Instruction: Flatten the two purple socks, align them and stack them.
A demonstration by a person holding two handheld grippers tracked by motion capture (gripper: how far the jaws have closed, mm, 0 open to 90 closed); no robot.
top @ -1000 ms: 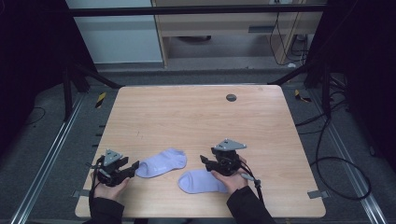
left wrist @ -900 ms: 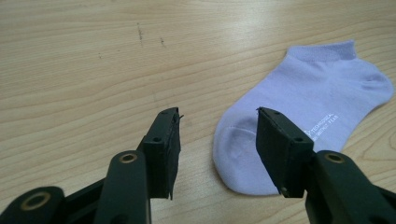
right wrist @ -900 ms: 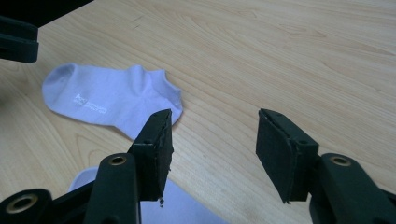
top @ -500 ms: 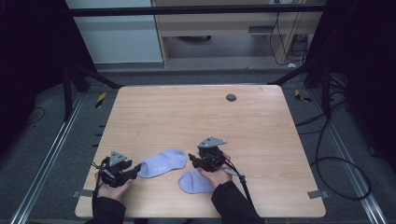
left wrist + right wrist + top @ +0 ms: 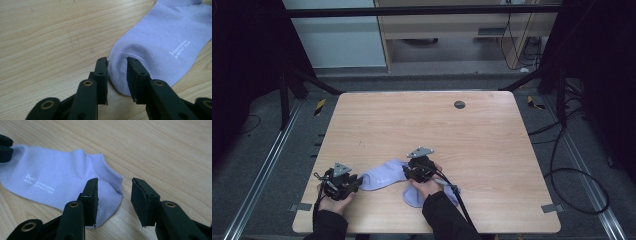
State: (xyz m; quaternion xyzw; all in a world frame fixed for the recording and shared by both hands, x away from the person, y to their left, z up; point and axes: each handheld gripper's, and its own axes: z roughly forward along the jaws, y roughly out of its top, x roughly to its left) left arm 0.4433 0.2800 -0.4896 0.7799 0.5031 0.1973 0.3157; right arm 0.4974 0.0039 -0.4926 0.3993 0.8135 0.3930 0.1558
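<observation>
A: Left gripper [image 5: 357,182] status?
B: Jaws have just been closing. The toe of the upper lilac sock [image 5: 160,42] sits between them, apparently touching the pads, but a firm pinch can't be confirmed.
A: Right gripper [image 5: 113,195]?
B: Also just been closing, jaws released. The cuff edge of the same sock lies between them, one pad over the fabric, the other over bare wood.
A: Where's the sock on the table [image 5: 492,135]?
B: Near edge, about 7 o'clock from the table's centre, flat between the two grippers. A second sock [image 5: 414,197] lies nearer, at 5 o'clock of the first, partly under the right hand [image 5: 426,186]. A dark round spot [image 5: 459,104] sits far out at 12 o'clock.
</observation>
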